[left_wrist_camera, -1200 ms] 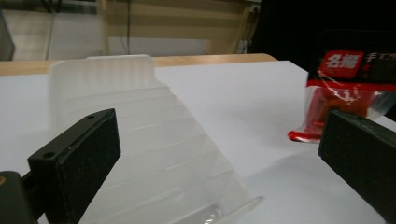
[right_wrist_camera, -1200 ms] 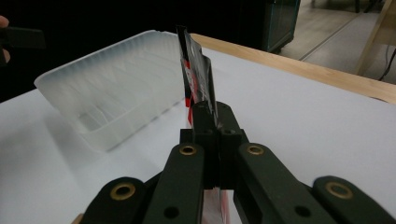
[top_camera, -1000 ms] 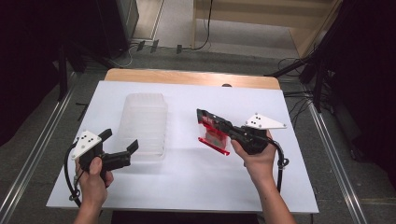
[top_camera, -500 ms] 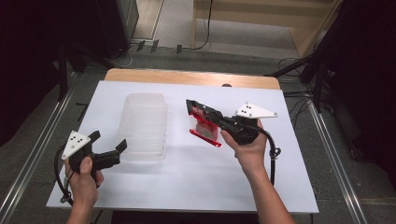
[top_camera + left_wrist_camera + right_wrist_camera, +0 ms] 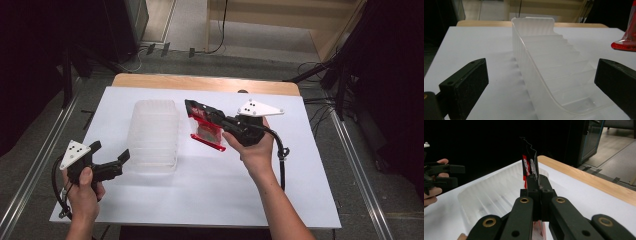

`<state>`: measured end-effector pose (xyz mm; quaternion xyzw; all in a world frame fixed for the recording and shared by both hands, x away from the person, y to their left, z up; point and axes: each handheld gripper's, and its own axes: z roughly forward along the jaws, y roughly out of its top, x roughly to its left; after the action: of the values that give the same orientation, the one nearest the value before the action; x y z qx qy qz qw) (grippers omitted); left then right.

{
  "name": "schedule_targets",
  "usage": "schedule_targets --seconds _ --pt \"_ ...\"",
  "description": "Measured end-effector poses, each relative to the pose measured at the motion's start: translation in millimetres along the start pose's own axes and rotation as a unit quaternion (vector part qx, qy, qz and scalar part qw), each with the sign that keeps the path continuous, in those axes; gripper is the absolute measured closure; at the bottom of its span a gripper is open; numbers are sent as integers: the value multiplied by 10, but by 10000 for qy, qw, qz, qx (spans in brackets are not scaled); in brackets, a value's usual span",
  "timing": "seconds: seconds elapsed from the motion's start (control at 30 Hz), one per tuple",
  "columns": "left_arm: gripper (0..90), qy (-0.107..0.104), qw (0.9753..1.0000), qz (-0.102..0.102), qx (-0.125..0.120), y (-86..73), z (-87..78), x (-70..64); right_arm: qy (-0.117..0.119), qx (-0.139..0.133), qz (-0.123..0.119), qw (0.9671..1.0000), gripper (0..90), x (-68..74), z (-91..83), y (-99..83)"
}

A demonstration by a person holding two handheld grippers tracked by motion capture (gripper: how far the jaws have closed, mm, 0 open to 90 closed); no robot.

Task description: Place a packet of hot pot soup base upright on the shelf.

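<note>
The red packet is clamped in the right tongs and held above the tabletop, just beside the clear ribbed tray, presumably for loading. The left tongs are spread wide at the tray's near end, likely for steadying.

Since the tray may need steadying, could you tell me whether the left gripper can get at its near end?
Probably yes: the left gripper is open, its jaws facing the clear tray's near end with nothing between.
</note>
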<state>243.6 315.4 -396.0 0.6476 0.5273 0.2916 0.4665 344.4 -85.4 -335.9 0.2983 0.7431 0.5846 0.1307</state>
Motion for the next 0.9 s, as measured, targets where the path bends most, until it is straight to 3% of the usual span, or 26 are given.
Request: schedule_targets --seconds 0.3,0.9 --pt "0 -81 9999 -147 -15 -13 0 57 150 25 -30 9999 900 27 147 98" --pt "0 -113 9999 -103 29 -21 12 67 380 165 -121 9991 900 167 597 172"
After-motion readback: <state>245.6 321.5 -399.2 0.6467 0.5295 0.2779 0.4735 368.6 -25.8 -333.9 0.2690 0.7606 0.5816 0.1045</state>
